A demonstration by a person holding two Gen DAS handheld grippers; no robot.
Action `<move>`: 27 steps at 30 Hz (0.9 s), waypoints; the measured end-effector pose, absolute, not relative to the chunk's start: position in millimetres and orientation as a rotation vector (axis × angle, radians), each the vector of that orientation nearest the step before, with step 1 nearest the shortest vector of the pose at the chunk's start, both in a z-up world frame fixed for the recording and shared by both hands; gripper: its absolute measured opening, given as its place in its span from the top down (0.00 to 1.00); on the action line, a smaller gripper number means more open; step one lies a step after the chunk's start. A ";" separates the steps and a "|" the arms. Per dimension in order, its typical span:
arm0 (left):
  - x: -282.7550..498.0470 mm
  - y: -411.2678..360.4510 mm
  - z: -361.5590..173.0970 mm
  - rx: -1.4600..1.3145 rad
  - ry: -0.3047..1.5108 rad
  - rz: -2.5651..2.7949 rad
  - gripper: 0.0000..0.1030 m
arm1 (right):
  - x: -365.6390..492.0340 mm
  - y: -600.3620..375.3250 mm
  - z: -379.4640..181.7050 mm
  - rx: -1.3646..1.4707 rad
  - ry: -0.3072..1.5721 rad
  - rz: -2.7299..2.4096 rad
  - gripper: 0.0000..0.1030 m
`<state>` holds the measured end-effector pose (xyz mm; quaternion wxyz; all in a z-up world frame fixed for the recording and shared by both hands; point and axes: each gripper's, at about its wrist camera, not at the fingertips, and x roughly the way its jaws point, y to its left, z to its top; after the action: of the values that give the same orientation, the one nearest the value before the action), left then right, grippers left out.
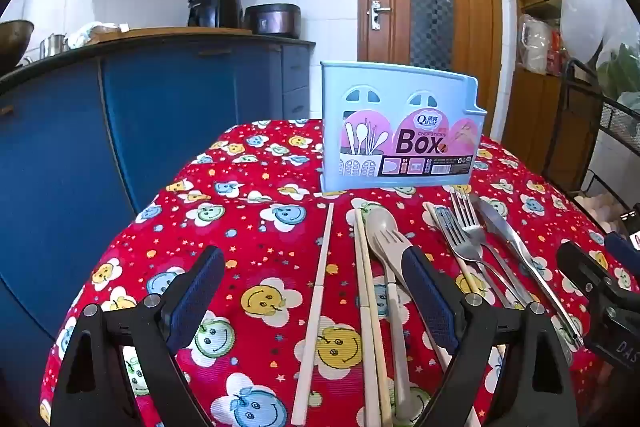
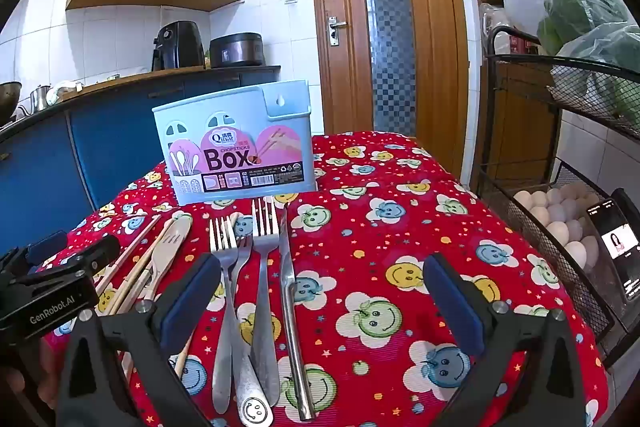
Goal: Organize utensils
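"Where are the things?"

"On the desk [image 1: 248, 187], in front of the blue box [image 1: 400, 131]. Chopsticks [image 1: 320, 287] lie between my left claw [image 1: 316, 299] fingers. Forks [image 2: 244, 267] and a knife [image 2: 290, 291] lie between my right claw [image 2: 320, 303] fingers."

"Are you holding any?"

"No. Both claws are wide open and empty."

"How will they feel?"

"I think the chopsticks are light and thin, so they may roll. The metal ones look hard and slippery. I'd pinch each by the middle of its handle."
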<state>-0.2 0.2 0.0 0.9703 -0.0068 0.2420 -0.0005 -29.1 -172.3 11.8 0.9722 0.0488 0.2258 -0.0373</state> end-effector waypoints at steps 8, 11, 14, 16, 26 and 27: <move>-3.6 0.8 1.3 -0.012 0.494 0.000 0.12 | -28.8 -172.4 11.6 0.098 0.458 -0.076 0.00; -1.2 0.5 0.6 -0.013 0.499 -0.001 0.12 | -28.9 -172.4 11.6 0.098 0.458 -0.075 0.00; -1.3 0.7 0.7 -0.012 0.499 -0.002 0.12 | -28.7 -172.5 11.7 0.098 0.458 -0.075 0.00; -1.0 0.7 0.6 -0.013 0.500 -0.001 0.12 | -28.7 -172.4 11.7 0.098 0.459 -0.076 0.00; 1.1 2.0 0.5 -0.010 0.499 0.000 0.12 | -28.4 -172.0 11.6 0.097 0.459 -0.076 0.00; 1.1 2.0 0.5 -0.010 0.499 0.000 0.12 | -28.4 -171.9 11.6 0.097 0.459 -0.076 0.00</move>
<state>1.1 2.0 0.5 0.9691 -0.0050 0.2468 -0.0002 -28.4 -171.9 11.6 0.9719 0.0482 0.2274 -0.0377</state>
